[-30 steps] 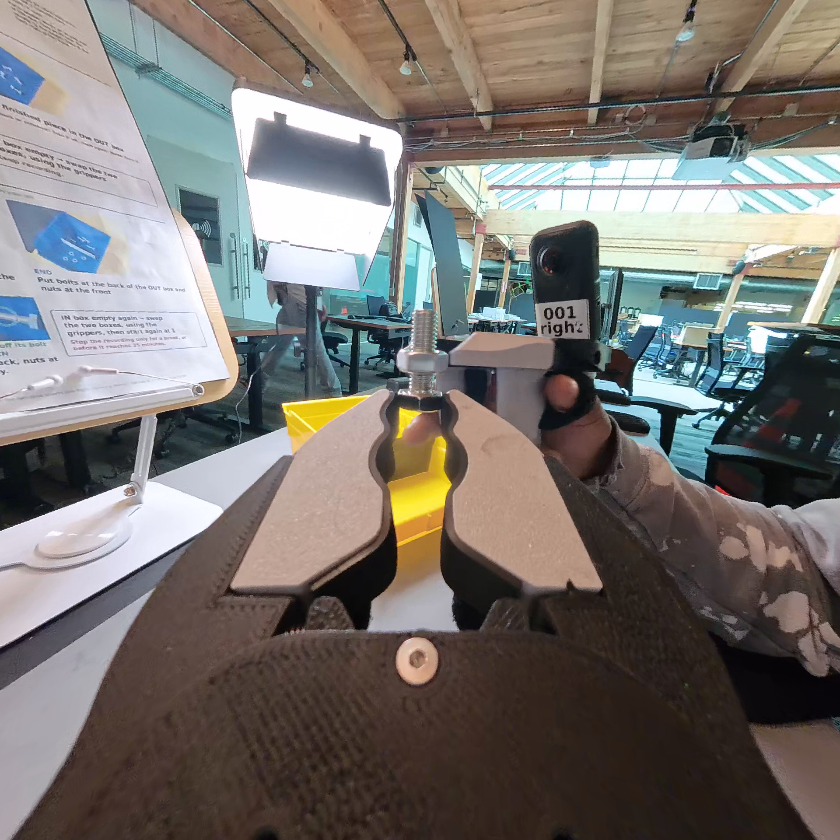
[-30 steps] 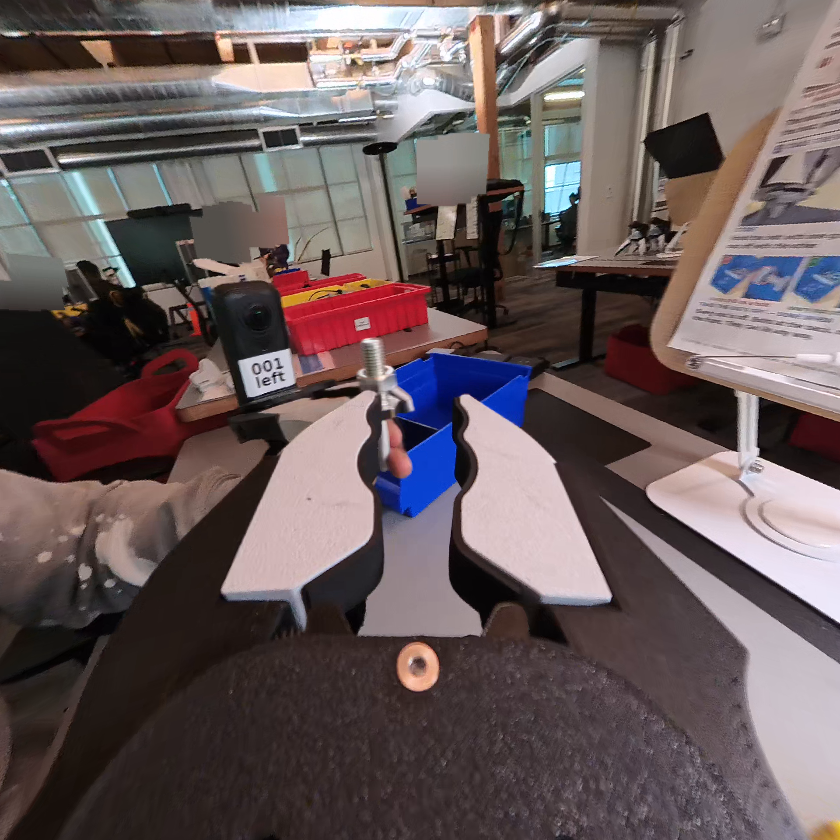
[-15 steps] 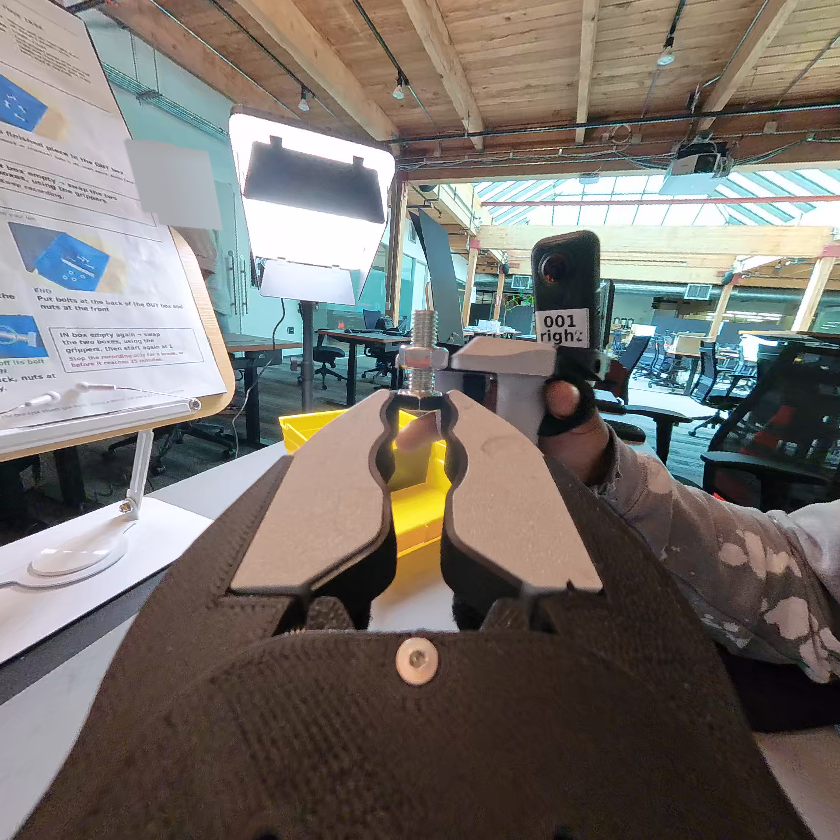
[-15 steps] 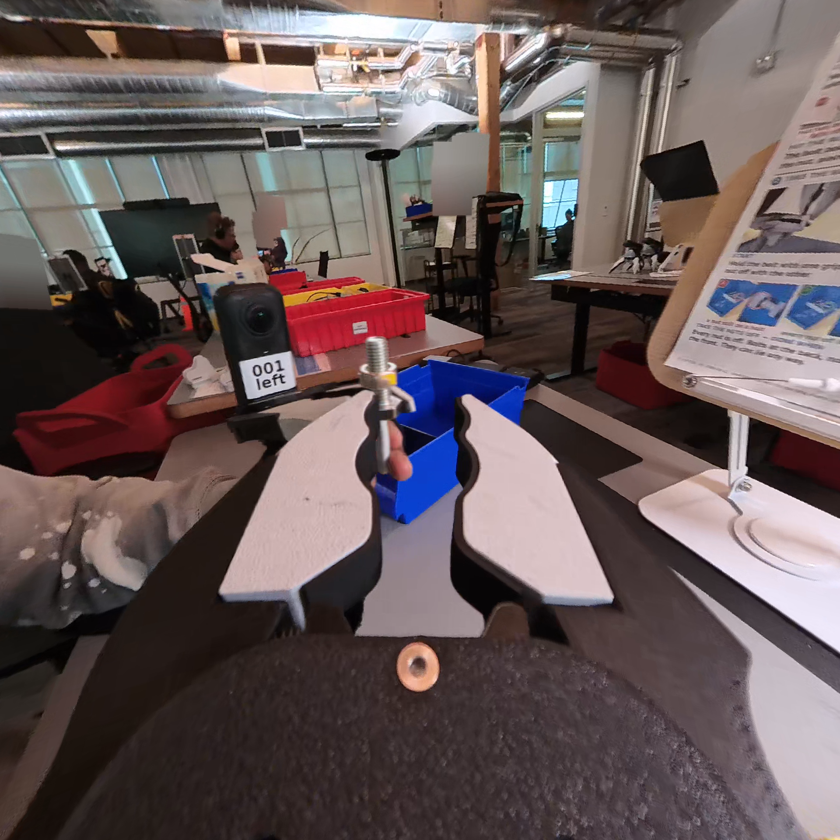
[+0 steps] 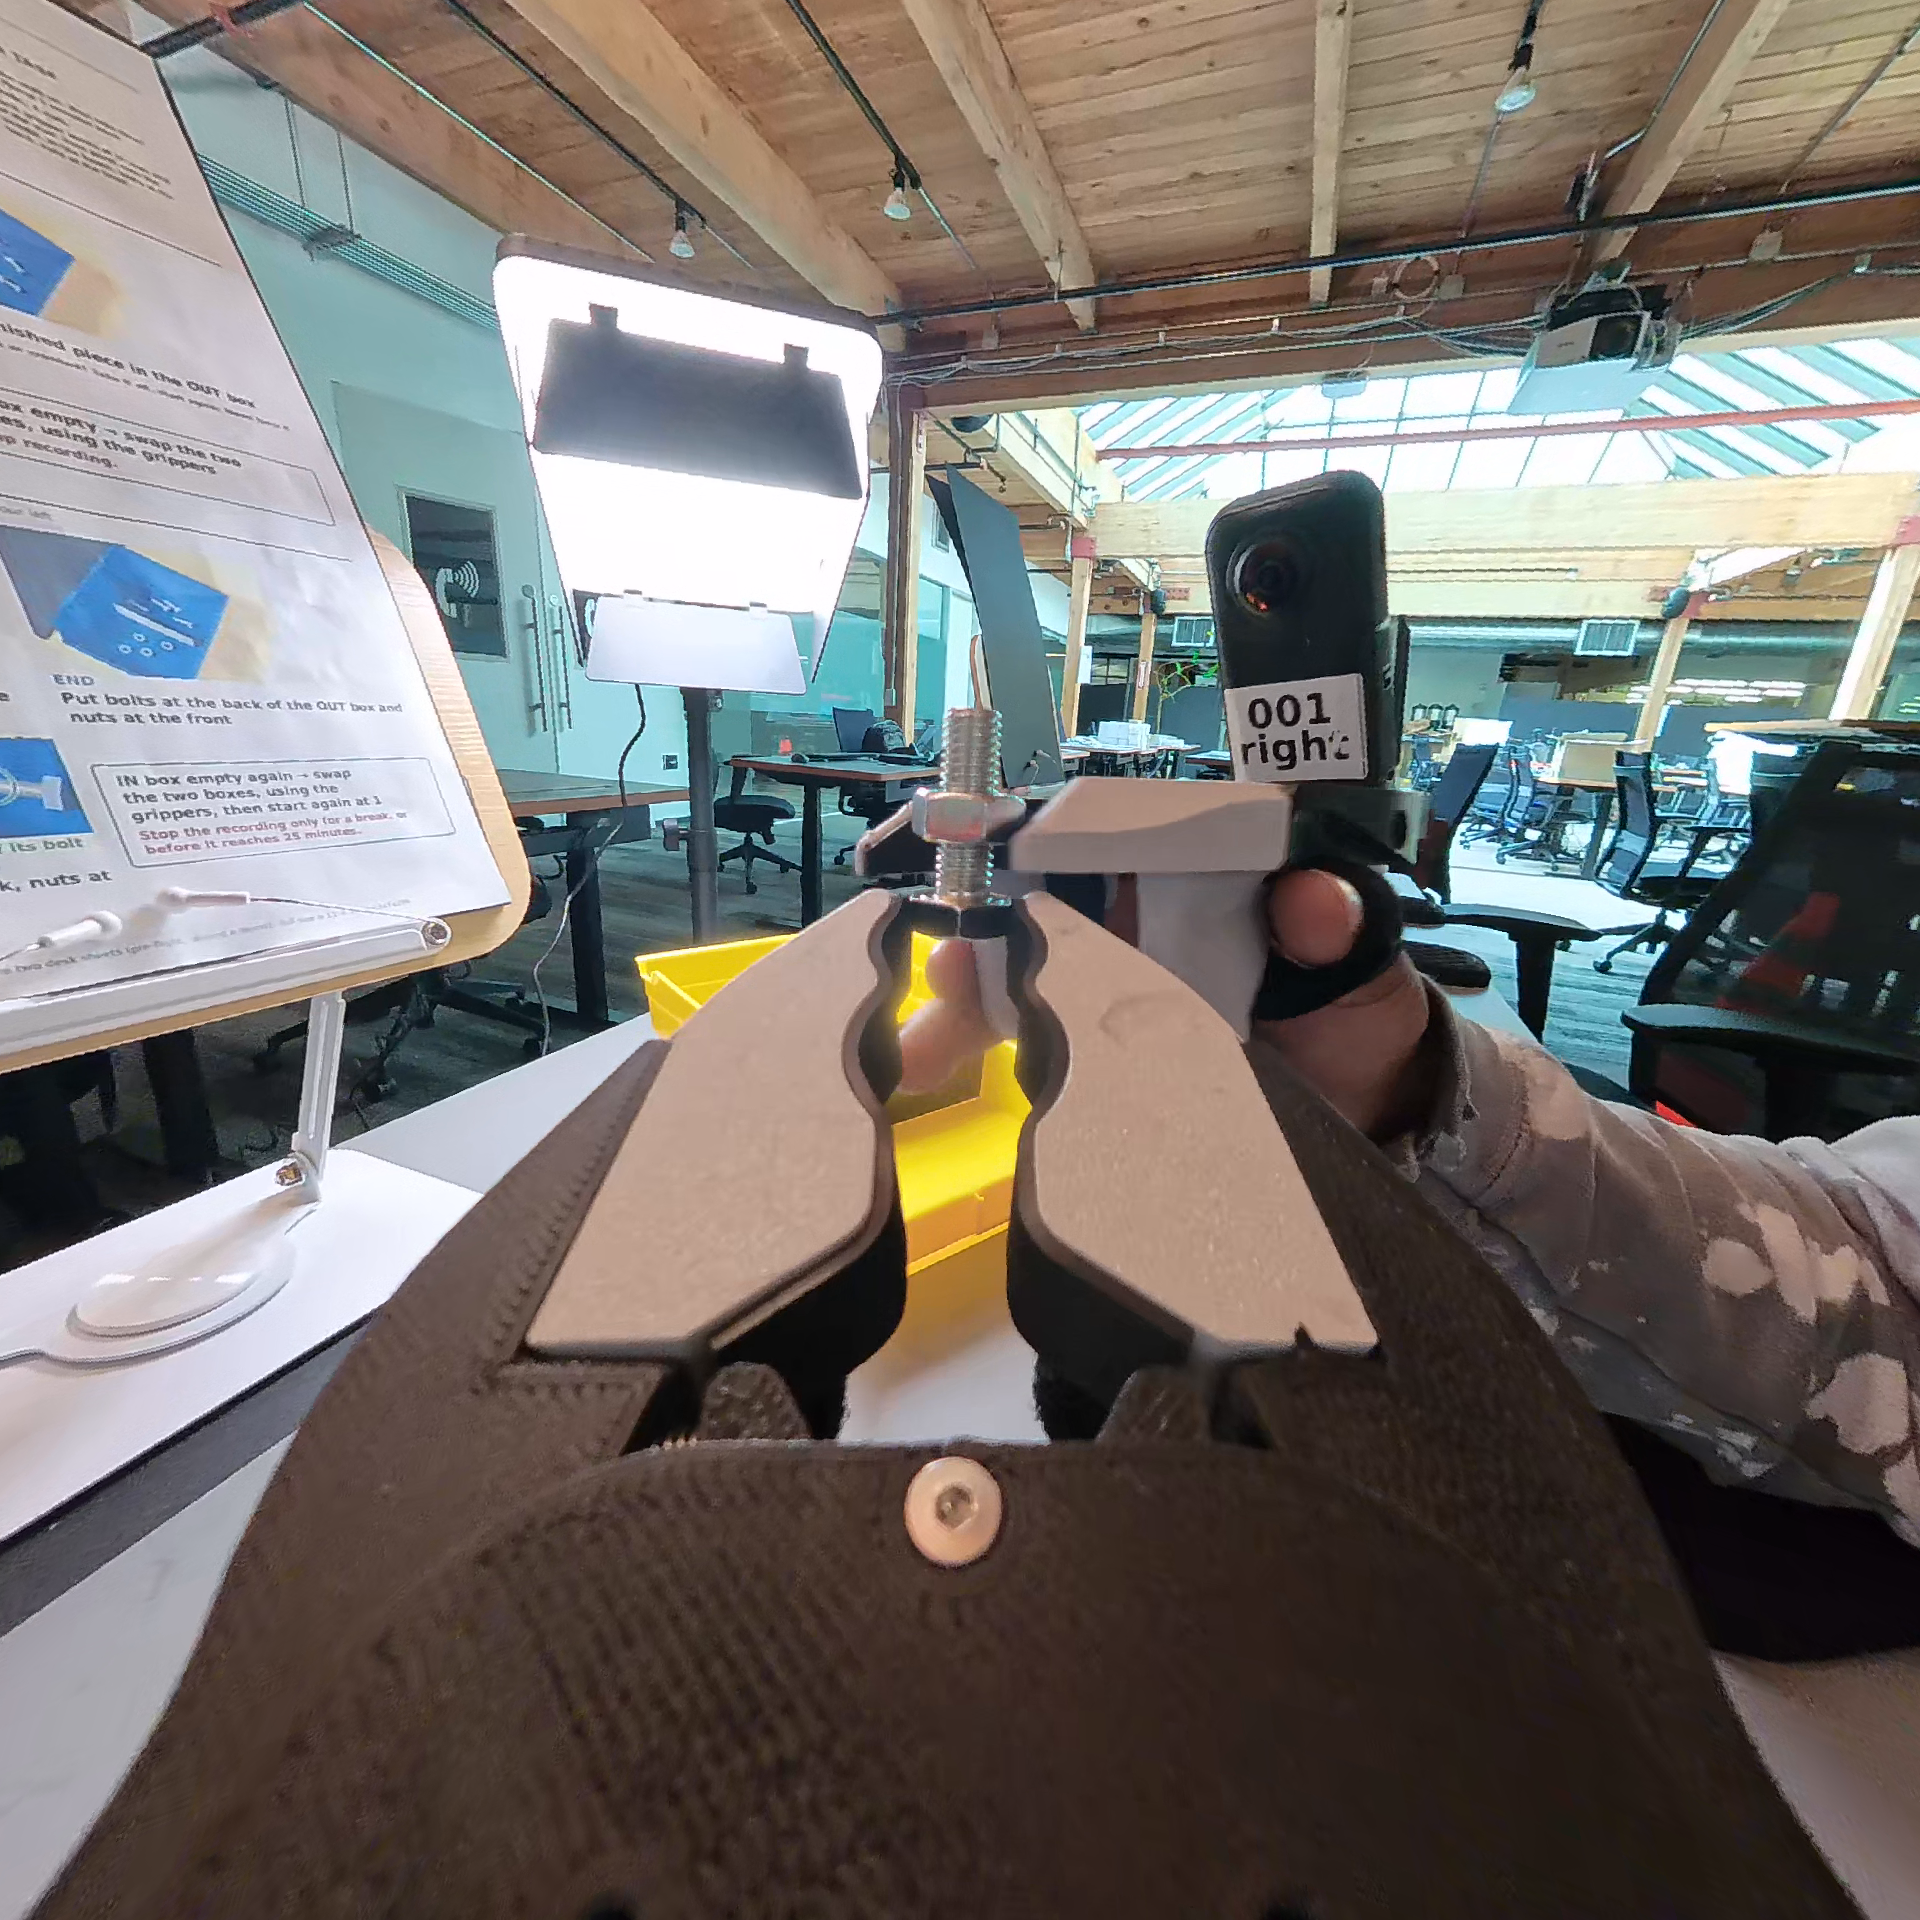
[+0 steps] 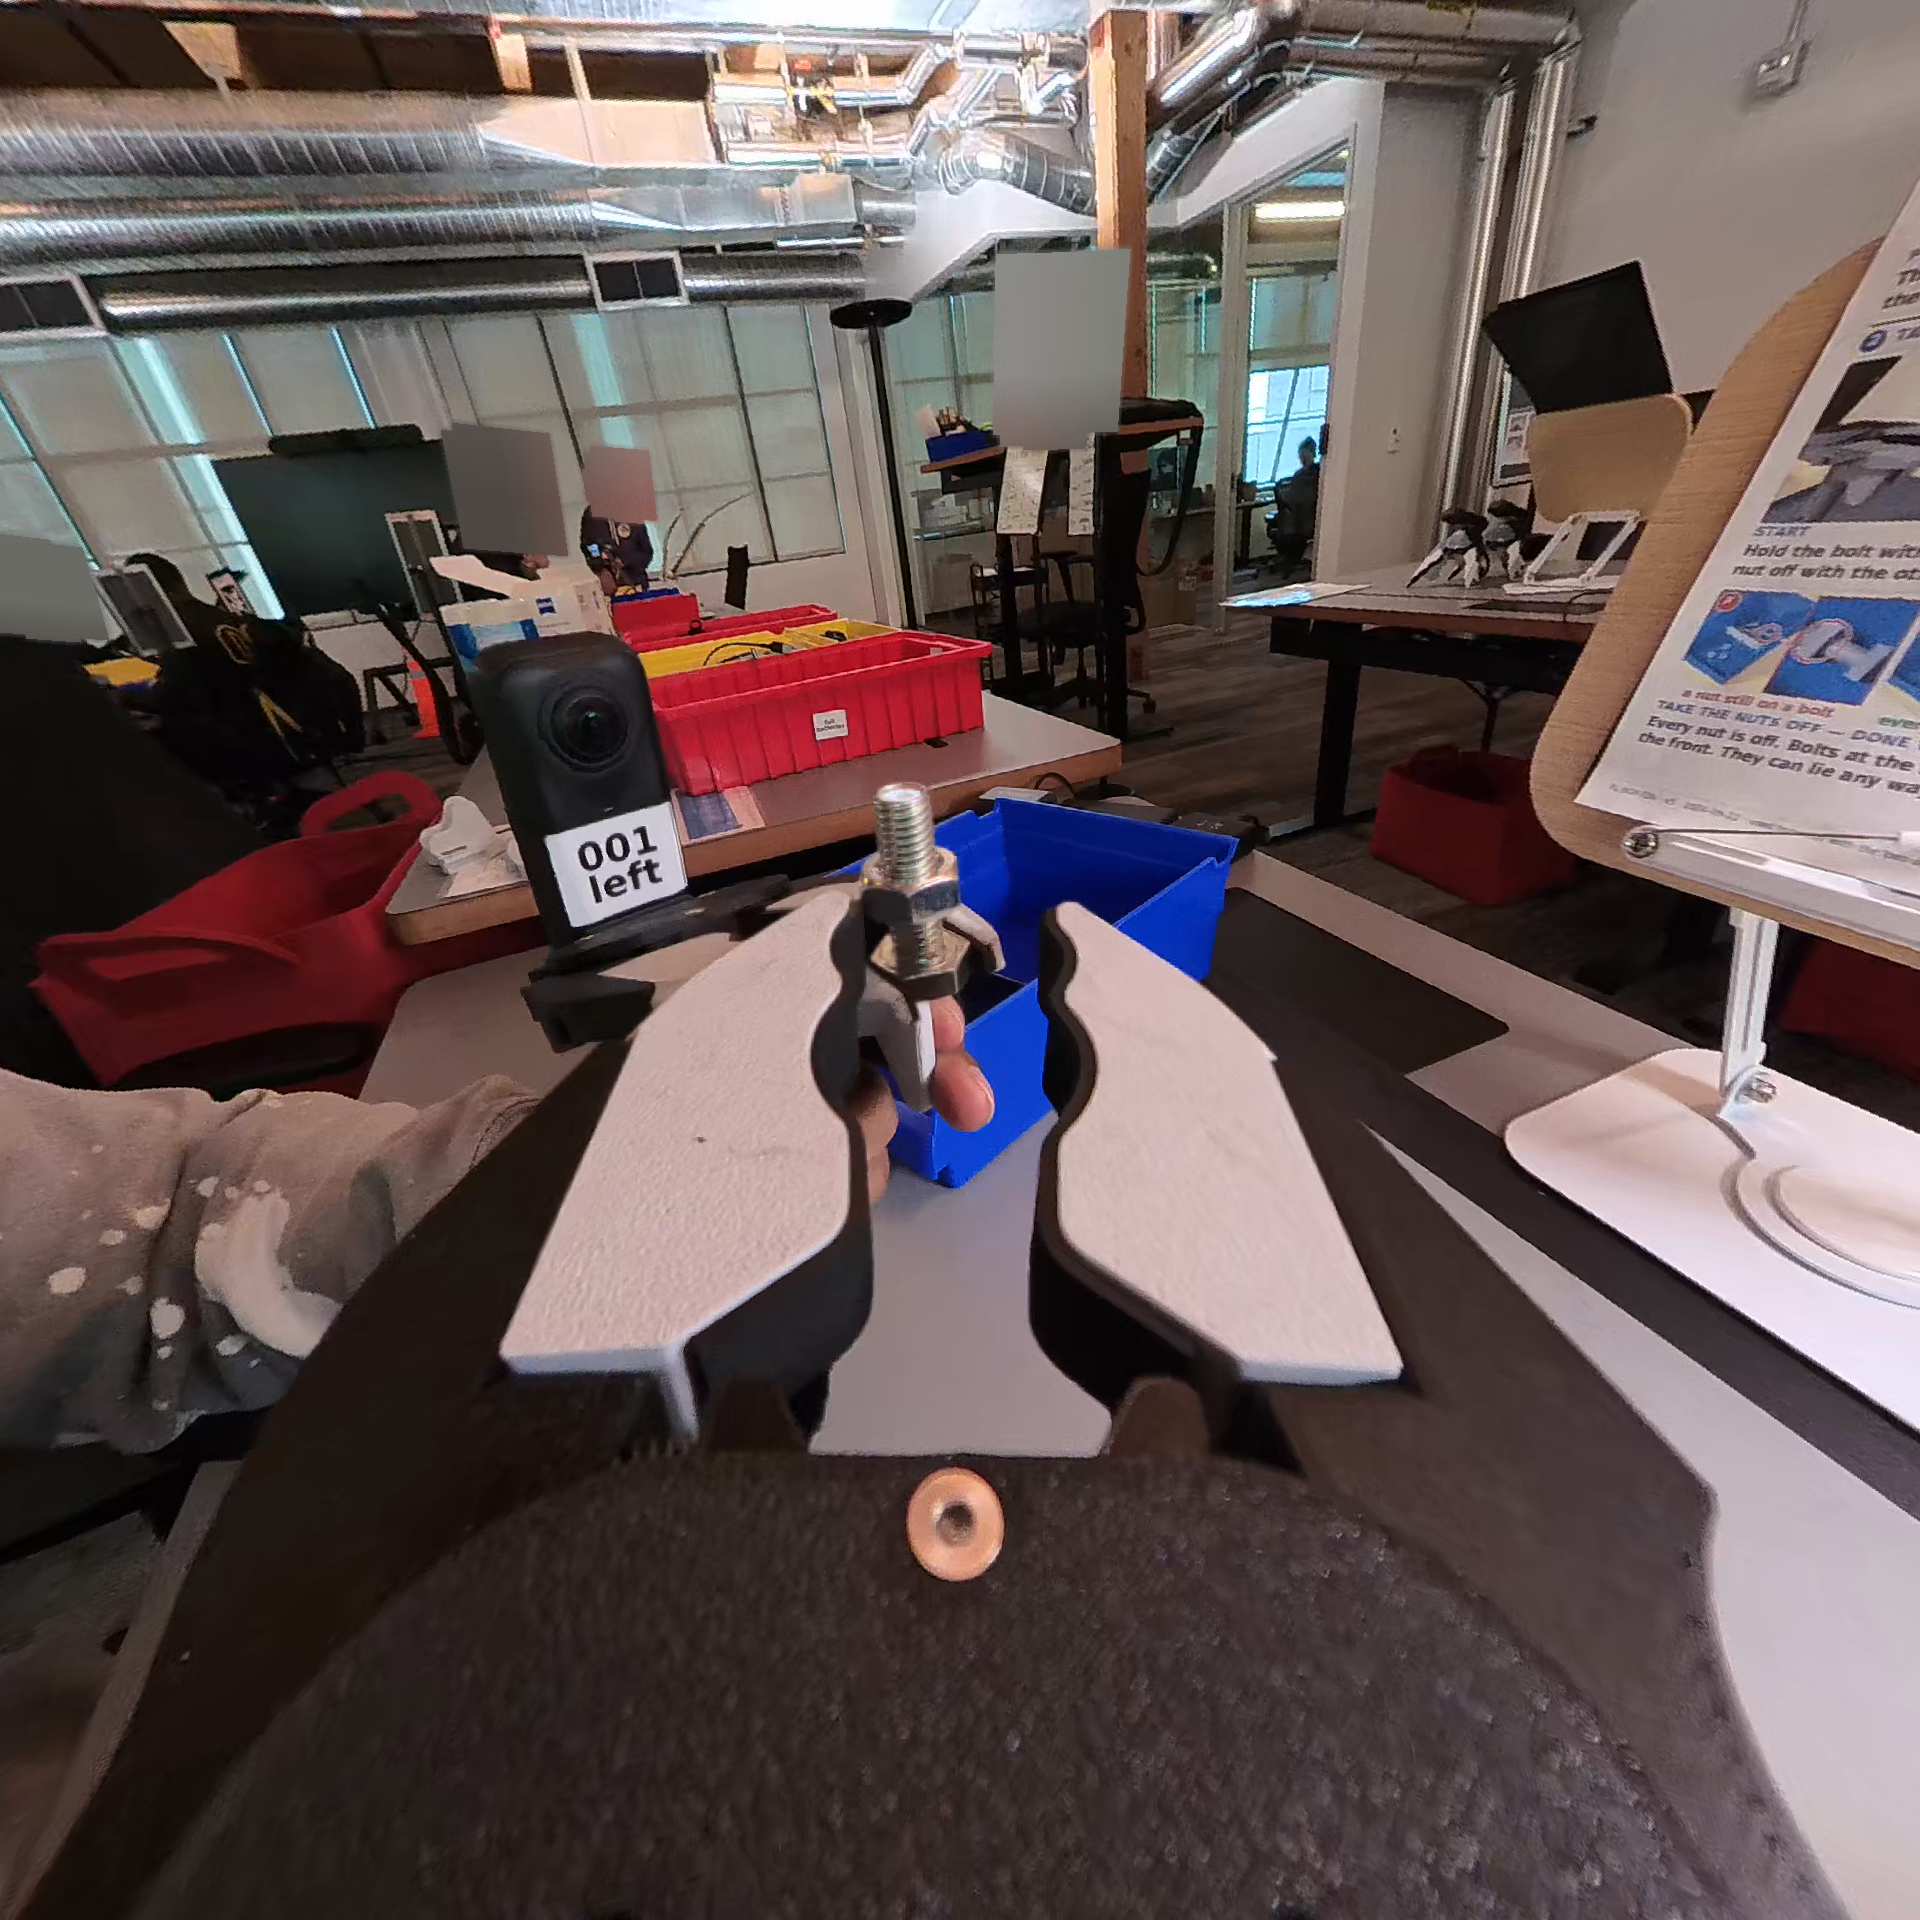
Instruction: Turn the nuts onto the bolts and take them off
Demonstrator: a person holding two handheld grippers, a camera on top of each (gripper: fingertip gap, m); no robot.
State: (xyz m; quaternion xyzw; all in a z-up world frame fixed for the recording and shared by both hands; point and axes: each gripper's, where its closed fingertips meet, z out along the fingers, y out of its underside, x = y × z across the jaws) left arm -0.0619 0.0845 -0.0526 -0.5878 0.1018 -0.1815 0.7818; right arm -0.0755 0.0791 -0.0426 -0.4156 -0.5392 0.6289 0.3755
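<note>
the left gripper (image 5: 961, 920) pinches the hex head of a bolt (image 5: 968, 805) between its fingertips, so the threaded shank stands upright above them. a nut (image 5: 961, 818) sits partway down the threads, with bare thread above and below it. the right gripper (image 5: 997, 831) reaches in from the right at the nut's height; one grey finger (image 5: 1143, 826) lies just beside the nut, but whether it touches cannot be told. seen from the right wrist view, the right gripper (image 6: 940, 925) has its fingers set fairly wide, with the bolt (image 6: 906, 831) and nut (image 6: 912, 894) close against the left finger (image 6: 727, 1091) and well clear of the other. a yellow bin (image 5: 951, 1153) lies beyond the left gripper on the table (image 5: 125, 1662), and a blue bin (image 6: 1122, 883) lies beyond the right one. instruction sheets on stands (image 5: 197, 623) flank the work area.
</note>
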